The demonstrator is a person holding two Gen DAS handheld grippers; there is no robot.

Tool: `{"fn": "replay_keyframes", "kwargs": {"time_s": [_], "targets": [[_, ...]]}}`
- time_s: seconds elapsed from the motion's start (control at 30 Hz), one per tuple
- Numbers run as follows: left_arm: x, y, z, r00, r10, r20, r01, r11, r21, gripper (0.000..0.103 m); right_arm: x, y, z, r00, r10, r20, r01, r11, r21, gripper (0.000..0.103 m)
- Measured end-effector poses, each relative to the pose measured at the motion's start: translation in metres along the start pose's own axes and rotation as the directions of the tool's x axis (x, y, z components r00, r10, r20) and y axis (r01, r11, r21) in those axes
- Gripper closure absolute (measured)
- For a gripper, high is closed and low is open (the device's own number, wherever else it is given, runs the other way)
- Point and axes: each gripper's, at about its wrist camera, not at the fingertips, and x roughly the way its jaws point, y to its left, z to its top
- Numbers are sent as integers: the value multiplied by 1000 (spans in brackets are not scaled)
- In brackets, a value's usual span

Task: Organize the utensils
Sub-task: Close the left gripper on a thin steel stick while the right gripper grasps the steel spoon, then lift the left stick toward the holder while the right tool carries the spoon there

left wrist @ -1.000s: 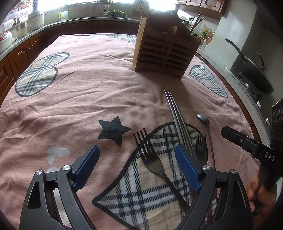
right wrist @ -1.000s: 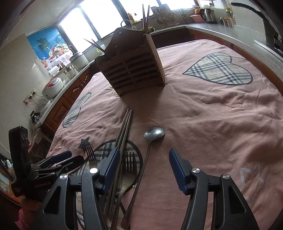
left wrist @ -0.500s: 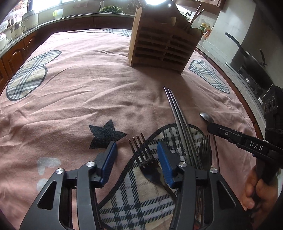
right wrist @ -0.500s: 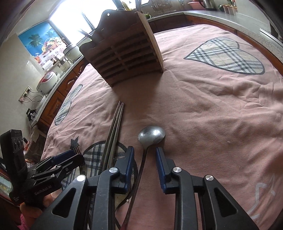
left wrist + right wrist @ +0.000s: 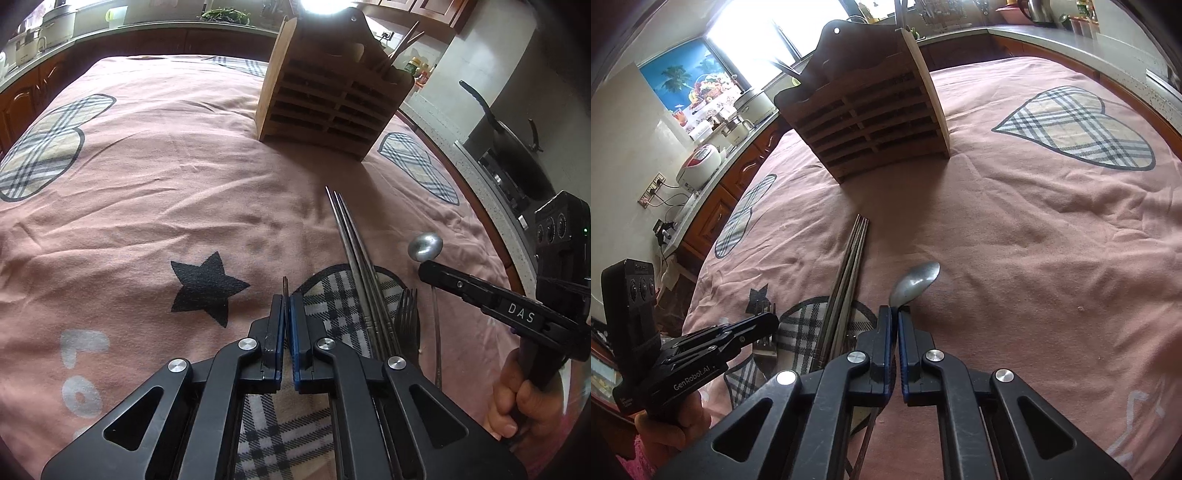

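Observation:
My left gripper (image 5: 287, 301) is shut on a fork, turned edge-on so only its tines (image 5: 285, 286) stick out; its tines (image 5: 764, 308) show above the left gripper (image 5: 757, 326) in the right wrist view. My right gripper (image 5: 894, 314) is shut on a spoon (image 5: 916, 282), whose bowl (image 5: 424, 246) pokes past the right gripper (image 5: 436, 271) in the left wrist view. Metal chopsticks (image 5: 354, 251) and a second fork (image 5: 406, 314) lie between them on the pink cloth. The wooden utensil holder (image 5: 328, 99) stands at the back; it also shows in the right wrist view (image 5: 875, 114).
The pink cloth (image 5: 166, 177) with plaid hearts and a black star (image 5: 207, 284) covers the table. A wok on a stove (image 5: 513, 147) stands to the right. Counters with a rice cooker (image 5: 701, 162) and pots run along the left.
Both grippers have closed: the left one on the fork, now turned edge-on, the right one on the spoon's handle. The spoon bowl has lifted off the cloth.

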Motion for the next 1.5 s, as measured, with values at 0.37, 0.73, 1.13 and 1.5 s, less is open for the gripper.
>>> {"fn": "replay_keyframes", "kwargs": {"time_s": [0.37, 0.73, 1.13, 1.5], "targets": [[-35, -1, 7, 997, 1, 82, -2, 1000, 1, 101, -28, 10, 6, 997, 2, 72, 1, 1000, -31, 101], [-71, 0, 18, 982, 11, 186, -10, 1000, -6, 101, -68, 21, 15, 981, 19, 195, -6, 998, -67, 101], [-107, -4, 49, 940, 44, 339, -39, 999, -20, 101, -98, 32, 39, 946, -6, 324, 46, 992, -115, 101], [-137, -8, 101, 862, 78, 501, -74, 997, -29, 101, -120, 38, 75, 899, -20, 438, 90, 986, -139, 101]]}}
